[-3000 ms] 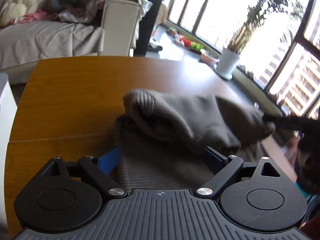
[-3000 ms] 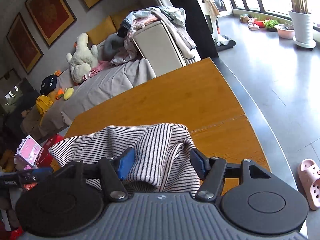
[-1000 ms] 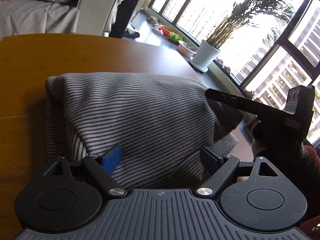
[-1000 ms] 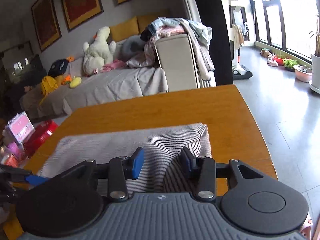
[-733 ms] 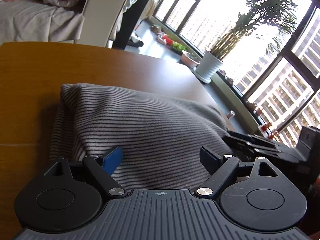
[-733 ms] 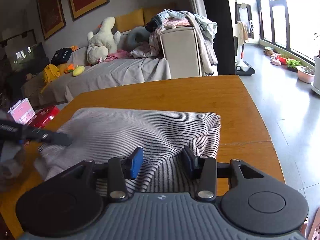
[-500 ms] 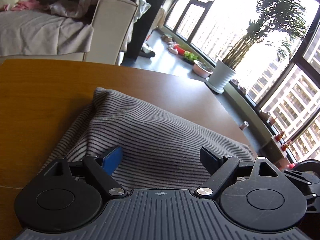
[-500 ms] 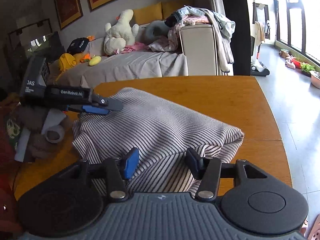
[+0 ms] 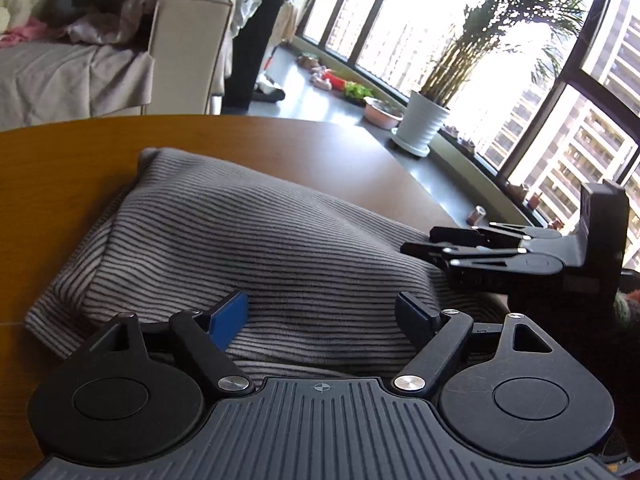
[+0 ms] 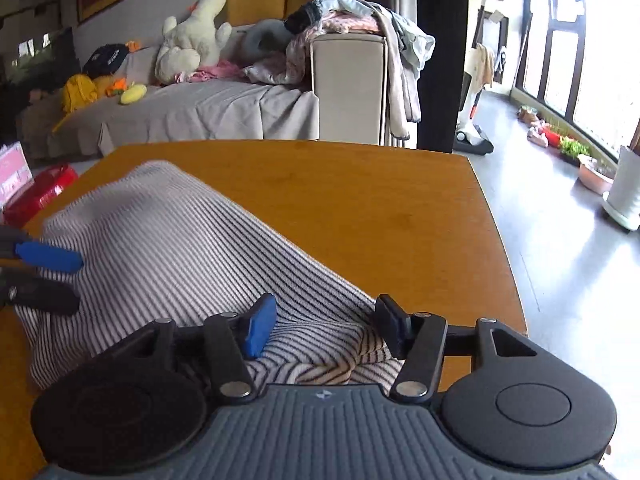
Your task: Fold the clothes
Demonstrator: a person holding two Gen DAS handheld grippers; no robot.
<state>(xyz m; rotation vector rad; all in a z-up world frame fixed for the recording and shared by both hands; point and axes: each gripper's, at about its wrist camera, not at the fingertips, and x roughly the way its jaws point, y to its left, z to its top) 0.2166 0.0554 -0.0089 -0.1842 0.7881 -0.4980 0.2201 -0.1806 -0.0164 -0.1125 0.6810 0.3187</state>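
Nearest us, the left hand-held gripper [image 9: 322, 312] stands with its jaws apart and closing, astride the near edge of the striped garment [image 9: 256, 248]; cloth lies between the pads, yet they do not press on it. The right hand-held gripper [image 10: 326, 330] likewise has its jaws parted, over the garment's bunched near corner, with neither pad pinching the fabric. Just beyond, the garment lies folded into a thick, puffy bundle on the wooden table [image 10: 360, 200], toward the table's near side. We judge that a fold has just been laid and released, so the step in hand is letting go and settling the stack. The next move, in our reading, calls for either pressing the bulging top flat or taking one edge in both grippers for a further fold. Farther off stand the sofa [image 10: 192, 116] heaped with clothes and, by the window, a potted plant [image 9: 424, 128].
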